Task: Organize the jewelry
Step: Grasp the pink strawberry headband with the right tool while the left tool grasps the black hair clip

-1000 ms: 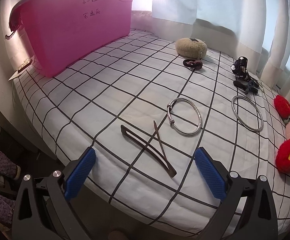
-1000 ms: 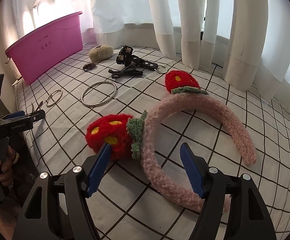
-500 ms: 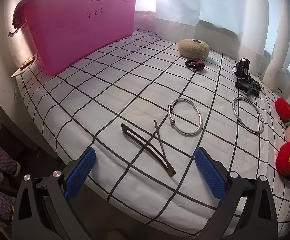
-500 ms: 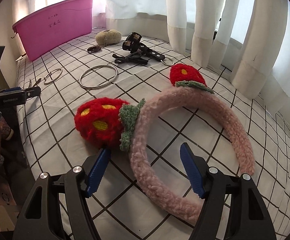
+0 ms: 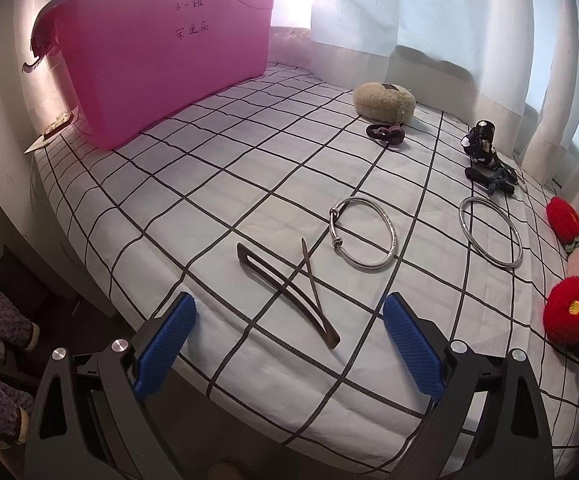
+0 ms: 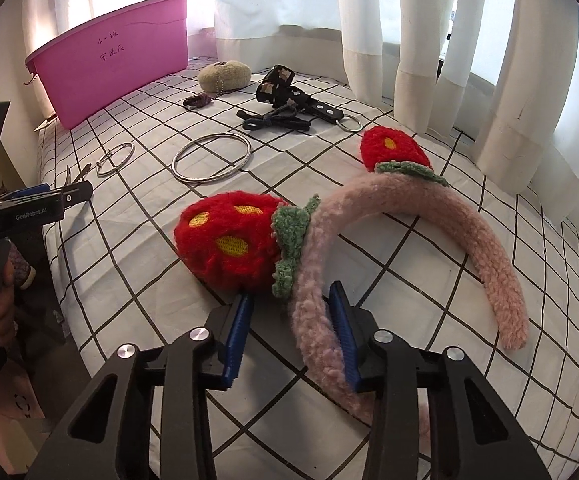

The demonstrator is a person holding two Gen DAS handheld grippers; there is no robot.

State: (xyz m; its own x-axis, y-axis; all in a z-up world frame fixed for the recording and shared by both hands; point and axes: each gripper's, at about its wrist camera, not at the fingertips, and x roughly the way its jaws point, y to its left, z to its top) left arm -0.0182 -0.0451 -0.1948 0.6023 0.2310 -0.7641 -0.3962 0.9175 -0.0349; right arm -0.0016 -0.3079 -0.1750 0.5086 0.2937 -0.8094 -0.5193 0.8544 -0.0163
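Observation:
A fuzzy pink headband (image 6: pixel 417 204) with two red strawberry puffs (image 6: pixel 229 240) lies on the checked cloth. My right gripper (image 6: pixel 291 320) has its jaws half closed around the band beside the near puff; the right pad touches the band, the left stands just off it. My left gripper (image 5: pixel 285 344) is open and empty, just before a dark brown hair clip (image 5: pixel 289 288). Beyond it lie a silver bangle (image 5: pixel 363 238) and a larger silver ring (image 5: pixel 491 236). The pink plastic bin (image 5: pixel 161 56) stands at the far left.
A beige fuzzy pouch (image 5: pixel 383 102), a dark hair tie (image 5: pixel 385 134) and black straps and bows (image 6: pixel 285 100) lie at the back. White curtains (image 6: pixel 469 40) hang behind. The table edge (image 5: pixel 89 264) drops off at the near left. The left gripper also shows in the right wrist view (image 6: pixel 41 204).
My right gripper moved forward and its jaws closed in around the headband next to the near strawberry puff. My left gripper stayed open and drifted slightly.

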